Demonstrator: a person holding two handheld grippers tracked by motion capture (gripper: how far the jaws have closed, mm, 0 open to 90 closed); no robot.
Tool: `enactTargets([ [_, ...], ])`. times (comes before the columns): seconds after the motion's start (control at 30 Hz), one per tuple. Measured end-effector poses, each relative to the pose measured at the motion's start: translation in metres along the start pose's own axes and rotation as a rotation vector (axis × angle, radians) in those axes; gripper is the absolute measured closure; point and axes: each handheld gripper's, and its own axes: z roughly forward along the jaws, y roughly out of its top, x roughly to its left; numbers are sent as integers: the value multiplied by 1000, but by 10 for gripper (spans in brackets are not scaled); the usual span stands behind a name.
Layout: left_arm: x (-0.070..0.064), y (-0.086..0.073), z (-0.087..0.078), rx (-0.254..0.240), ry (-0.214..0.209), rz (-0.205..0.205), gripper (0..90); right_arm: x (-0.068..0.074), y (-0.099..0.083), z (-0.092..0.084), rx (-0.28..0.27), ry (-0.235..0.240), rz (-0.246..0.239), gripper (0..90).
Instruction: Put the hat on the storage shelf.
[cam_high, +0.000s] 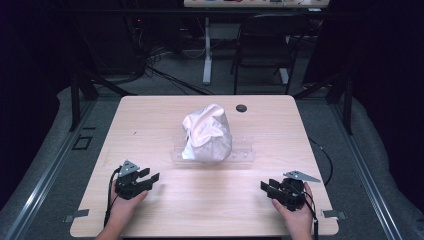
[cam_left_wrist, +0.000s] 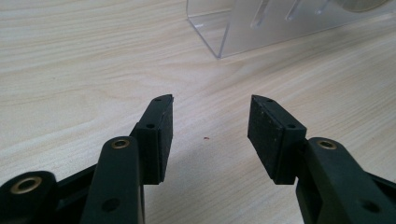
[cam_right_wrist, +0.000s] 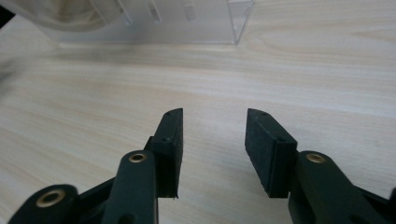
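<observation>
Wooden surface, white cloth on clear stand.
Both claws apart, empty: left claw, right claw; best approached level, gripping cloth edges.

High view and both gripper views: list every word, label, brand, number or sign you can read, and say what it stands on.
None can be read.
White crumpled cloth bundle: no print shows.
Clear acrylic rack: plain, unmarked.
Light wooden table: bare grain, no label.
Black left gripper and black right gripper: no brand or number on the fingers.
Coloured items on the far desk: too small and blurred to read.
</observation>
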Motion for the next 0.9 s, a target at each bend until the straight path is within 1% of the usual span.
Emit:
enactTargets([
  [0.1, 0, 0, 1, 4, 3, 9, 507, 7, -2, 5, 10, 2, -31, 595],
  [0.2, 1, 0, 2, 0, 6, 6, 507, 13, -4, 8, 13, -1, -90, 597],
  [0.33, 2, 0, 1, 5, 10, 7, 506, 18, -6, 12, 9, -7, -125, 600],
  [0.4, 3, 0, 1, -1, 10, 4, 504, 20, -7, 14, 24, 2, -129, 596],
  [0.47, 3, 0, 1, -1, 10, 5, 504, 20, -7, 15, 24, 1, -135, 592],
  [0.5, 3, 0, 2, -2, 11, 2, 504, 21, -8, 15, 23, -3, -145, 586],
  [0.57, 4, 0, 1, 1, 14, 0, 501, 22, -8, 15, 1, -12, -149, 567],
  [0.63, 6, 0, 1, -7, 22, -9, 497, 21, -9, 14, -24, -14, -149, 560],
  [0.73, 7, 0, 0, -4, 23, -8, 492, 21, -9, 14, -32, -26, -161, 547],
  [0.77, 8, 0, 0, -6, 25, -16, 492, 22, -9, 14, -35, -31, -161, 536],
  [0.9, 7, 0, -1, -8, 19, -22, 487, 21, -9, 13, -67, -59, -164, 519],
])
